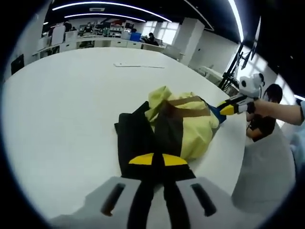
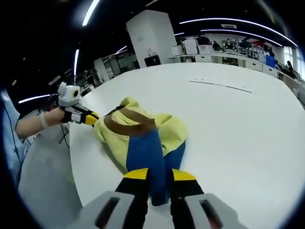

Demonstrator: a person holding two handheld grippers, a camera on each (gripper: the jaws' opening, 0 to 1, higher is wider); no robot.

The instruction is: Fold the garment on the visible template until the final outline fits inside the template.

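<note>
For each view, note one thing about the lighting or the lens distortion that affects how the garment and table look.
Left gripper view: ceiling light strips curve into arcs, and the white table bulges round; the garment stays sharp, with little shadow. Right gripper view: the table edge bows, the far office looks bright, and the left gripper looks small near the rim.

garment (image 1: 183, 126): soft matt cloth, crumpled, yellow, black, blue with brown band
table (image 1: 62, 119): smooth white top, faint sheen
left gripper (image 1: 157, 164): matt grey plastic, yellow-tipped black jaws
</note>
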